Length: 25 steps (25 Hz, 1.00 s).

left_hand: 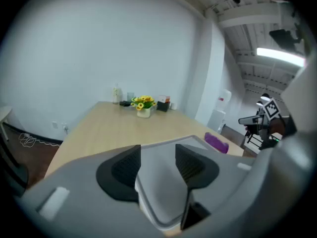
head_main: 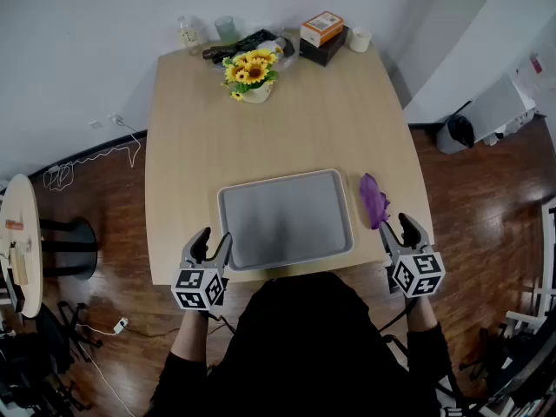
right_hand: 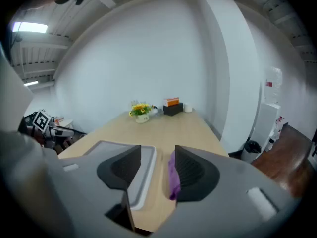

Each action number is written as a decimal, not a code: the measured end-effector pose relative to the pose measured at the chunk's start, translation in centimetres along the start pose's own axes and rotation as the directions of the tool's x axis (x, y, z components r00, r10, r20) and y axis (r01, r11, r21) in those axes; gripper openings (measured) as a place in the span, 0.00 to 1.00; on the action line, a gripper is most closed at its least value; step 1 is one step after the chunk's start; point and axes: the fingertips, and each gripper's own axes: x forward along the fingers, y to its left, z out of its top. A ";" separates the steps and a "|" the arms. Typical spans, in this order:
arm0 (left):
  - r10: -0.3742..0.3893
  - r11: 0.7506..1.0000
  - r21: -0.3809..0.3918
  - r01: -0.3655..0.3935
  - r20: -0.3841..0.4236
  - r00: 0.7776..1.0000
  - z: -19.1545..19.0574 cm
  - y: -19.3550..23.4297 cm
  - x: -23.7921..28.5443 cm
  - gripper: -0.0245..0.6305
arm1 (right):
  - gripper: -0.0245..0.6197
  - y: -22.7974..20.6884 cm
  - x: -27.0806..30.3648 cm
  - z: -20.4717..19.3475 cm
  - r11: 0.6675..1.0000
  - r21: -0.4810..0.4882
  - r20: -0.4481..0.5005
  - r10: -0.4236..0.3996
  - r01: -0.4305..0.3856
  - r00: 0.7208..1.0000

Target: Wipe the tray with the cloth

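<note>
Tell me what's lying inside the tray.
Nothing: the tray is bare. The purple cloth lies beside it on the table. Whatever is under the tray is covered.

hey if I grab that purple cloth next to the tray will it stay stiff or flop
Probably floppy: the cloth lies crumpled in a soft bunch beside the tray. It looks small and thin, so it is likely light and shouldn't roll.

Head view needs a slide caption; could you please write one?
Left gripper and right gripper, open, flank the tray; cloth lies beside it.
</note>
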 end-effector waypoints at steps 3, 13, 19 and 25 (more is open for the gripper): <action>0.034 0.995 -0.088 -0.042 -0.087 0.996 -2.9 1.7 2.3 0.37 | 0.42 -3.7 4.2 -3.5 0.998 -0.057 -0.145 -0.007 -0.001 0.989; -0.044 0.989 -0.145 -0.017 -0.407 0.912 -14.1 1.3 1.9 0.37 | 0.24 -7.4 13.8 -11.2 0.970 -0.215 -0.531 -0.022 -0.110 0.847; -0.084 0.991 -0.134 0.030 -0.416 0.906 -15.1 -0.3 2.9 0.37 | 0.12 -8.2 13.4 -10.1 0.989 -0.105 -0.486 0.040 -0.104 0.873; -0.095 0.994 -0.097 0.055 -0.483 0.870 -16.9 0.1 3.9 0.26 | 0.12 -2.4 14.3 -3.5 0.977 -0.053 -0.281 0.183 -0.206 0.942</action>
